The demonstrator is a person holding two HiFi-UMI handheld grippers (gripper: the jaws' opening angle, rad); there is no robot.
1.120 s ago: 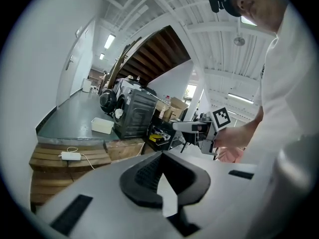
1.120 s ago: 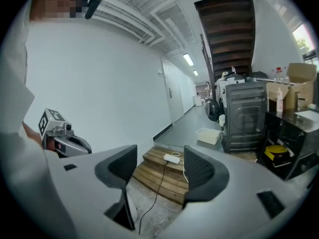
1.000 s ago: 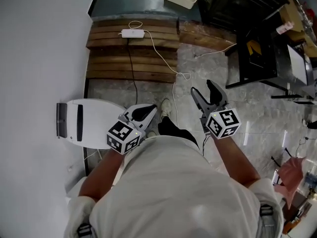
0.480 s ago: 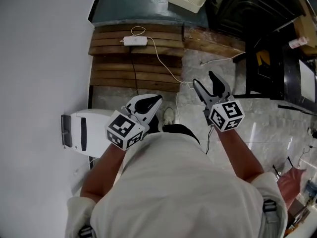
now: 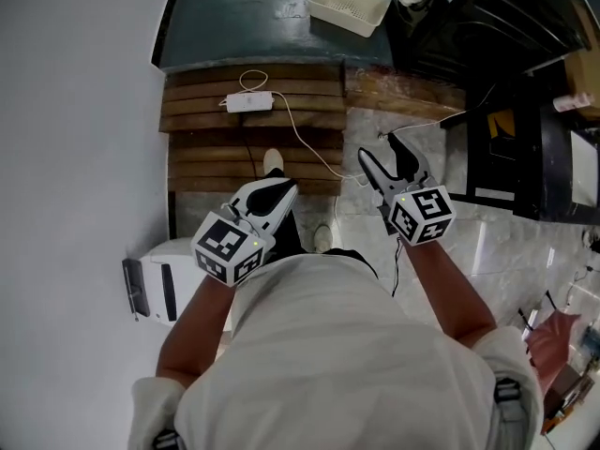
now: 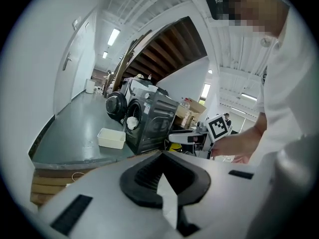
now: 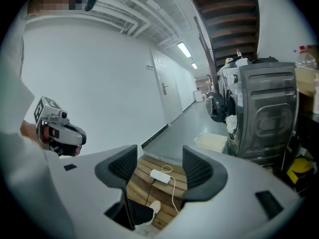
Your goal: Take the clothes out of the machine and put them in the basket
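**Kim:** Jaws check. Left gripper: pads together, tip to tip, nothing in them. Right gripper: jaws apart, nothing between, just floor showing through the gap.

**Mo:** Clothes?

**Kim:** White clothes are bunched in the mouth of the machine, round door swung open. That's about 1 o'clock from the person. Both grippers are well apart from it.

**Mo:** Basket?

**Kim:** White basket is on the dark green floor at 12 o'clock, just beside the machine's front.

**Mo:** What's in between?

**Kim:** Wooden slat platform lies between the person and the basket. White power strip sits on it, with its cable trailing off toward 3 o'clock. One shoe is on the slats. White appliance stands against the wall at 9 o'clock. Both grippers are held out side by side, pointing at 12.
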